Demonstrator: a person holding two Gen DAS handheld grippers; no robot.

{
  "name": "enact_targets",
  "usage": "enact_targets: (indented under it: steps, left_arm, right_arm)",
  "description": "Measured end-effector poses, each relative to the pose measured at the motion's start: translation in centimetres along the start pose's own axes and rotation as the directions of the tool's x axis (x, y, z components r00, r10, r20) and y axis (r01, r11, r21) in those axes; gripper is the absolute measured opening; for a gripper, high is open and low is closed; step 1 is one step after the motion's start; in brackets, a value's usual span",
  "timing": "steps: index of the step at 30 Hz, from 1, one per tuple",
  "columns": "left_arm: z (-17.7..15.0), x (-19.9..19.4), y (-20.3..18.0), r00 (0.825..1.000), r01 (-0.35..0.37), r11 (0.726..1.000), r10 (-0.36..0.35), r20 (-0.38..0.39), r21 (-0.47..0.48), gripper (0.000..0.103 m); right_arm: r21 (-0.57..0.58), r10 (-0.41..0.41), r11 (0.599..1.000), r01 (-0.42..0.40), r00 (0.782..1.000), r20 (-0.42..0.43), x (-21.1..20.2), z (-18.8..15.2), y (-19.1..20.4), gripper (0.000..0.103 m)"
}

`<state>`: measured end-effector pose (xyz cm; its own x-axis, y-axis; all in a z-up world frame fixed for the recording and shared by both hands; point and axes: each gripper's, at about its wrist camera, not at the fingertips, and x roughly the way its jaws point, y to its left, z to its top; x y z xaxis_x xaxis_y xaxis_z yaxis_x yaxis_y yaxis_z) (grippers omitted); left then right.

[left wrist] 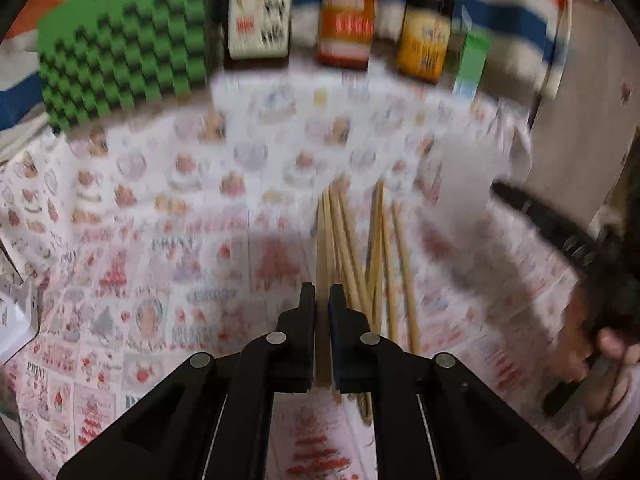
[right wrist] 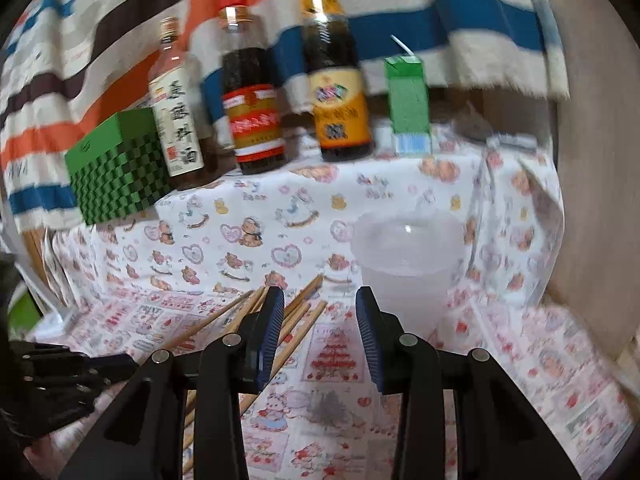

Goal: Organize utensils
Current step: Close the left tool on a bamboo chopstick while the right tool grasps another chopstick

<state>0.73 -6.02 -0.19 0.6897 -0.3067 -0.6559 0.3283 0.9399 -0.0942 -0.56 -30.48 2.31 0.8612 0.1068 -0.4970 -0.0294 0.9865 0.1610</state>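
Left tool (left wrist: 322, 294) has its black jaws pinched almost together on a wooden chopstick (left wrist: 322, 264), the stick running straight up between them toward twelve o'clock in the left wrist view. No earlier look to compare, so that is simply how it stands. Just to the right, at about one o'clock from the tips, the rest of the chopsticks (left wrist: 382, 256) lie in a loose fan on the patterned cloth (left wrist: 160, 200) covering the desk. The picture is smeared with blur, mind you.

Over on the right wrist view, right tool (right wrist: 320, 312) shows blue-padded jaws standing partly apart with nothing between them, only printed cloth below. Chopsticks cross behind its left finger, angling from seven o'clock up toward one o'clock. At one o'clock from the tips sits a clear plastic cup (right wrist: 406, 256), upright on the desk, near the sticks but apart from them.

Along the back, twelve o'clock, a row: a green checkered box (right wrist: 116, 172) at the left end, a pale-labelled bottle (right wrist: 176, 120) beside it, a red-labelled bottle (right wrist: 252, 116), a yellow-labelled bottle (right wrist: 340, 108), then a green carton (right wrist: 408, 100) with a straw. A striped cloth (right wrist: 120, 20) hangs behind them.
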Motion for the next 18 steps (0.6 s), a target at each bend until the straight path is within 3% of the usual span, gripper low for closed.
enact_targets:
  steps: [4,8,14,16,18]
  left_arm:
    - [0.6,-2.7,0.2,0.986,0.0,1.0,0.003,0.164,-0.019,0.006]
    - [0.9,-4.9,1.1,0.955,0.004,0.998,0.017,0.297,-0.068,0.006]
    - [1.3,-6.2,3.4,0.922,0.014,0.99,0.043,0.384,-0.144,0.006]
    - [1.0,-6.8,3.8,0.902,0.046,0.992,0.01,0.432,-0.12,0.006]
    - [1.0,-7.6,4.1,0.873,0.029,0.994,0.028,0.487,-0.11,0.006]
  right_arm:
    - [0.029,-0.018,0.999,0.018,1.0,0.003,0.2,0.2,-0.7,0.04]
    - [0.046,-0.012,0.999,0.011,1.0,0.011,0.0,0.3,-1.1,0.04]
    - [0.047,-0.011,0.999,0.01,1.0,0.019,-0.1,0.3,-0.7,0.04]
    - [0.047,0.006,0.999,-0.007,1.0,0.014,0.0,0.3,-0.6,0.04]
    - [0.042,0.012,0.999,-0.012,1.0,0.005,0.0,0.2,-0.5,0.04]
